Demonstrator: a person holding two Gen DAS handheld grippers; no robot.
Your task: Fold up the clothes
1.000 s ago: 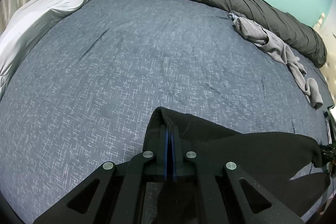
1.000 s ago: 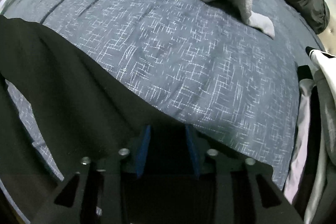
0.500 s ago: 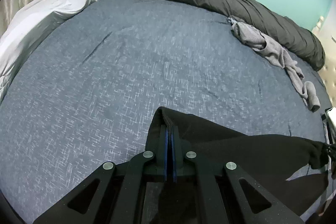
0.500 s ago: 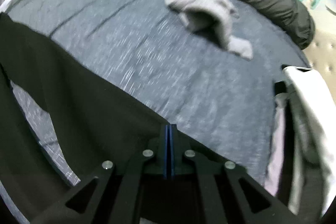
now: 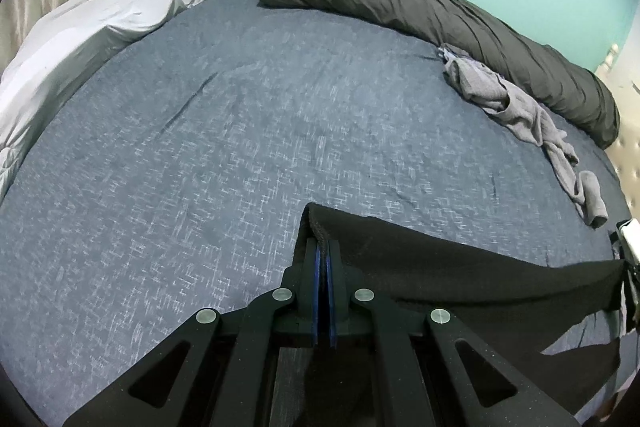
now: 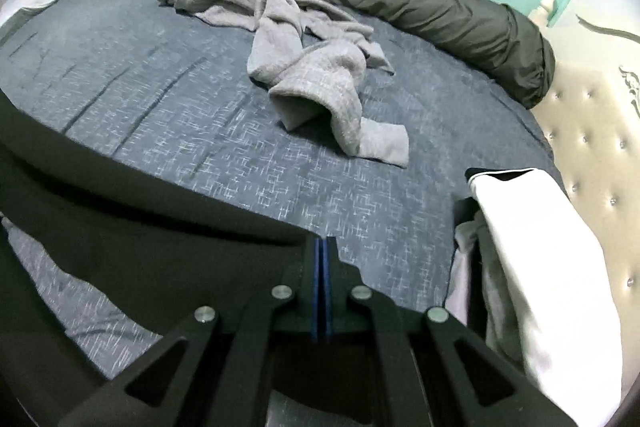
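A black garment (image 5: 460,267) hangs stretched between my two grippers above the blue speckled bed sheet (image 5: 260,131). My left gripper (image 5: 322,247) is shut on one corner of it, and the cloth runs off to the right edge of that view. In the right wrist view the same black garment (image 6: 140,219) spreads to the left, and my right gripper (image 6: 322,247) is shut on its other corner. Part of the garment droops below both grippers out of sight.
A crumpled grey garment (image 6: 312,67) lies on the sheet at the far right. A rolled dark grey duvet (image 5: 440,15) lines the far edge, light grey bedding (image 5: 88,23) the left. A white and black pile (image 6: 532,247) sits beside the padded headboard (image 6: 592,131).
My right gripper has shut on the black garment's edge; it stood open a second ago. Both views have tilted up, showing more of the far bed and wall.
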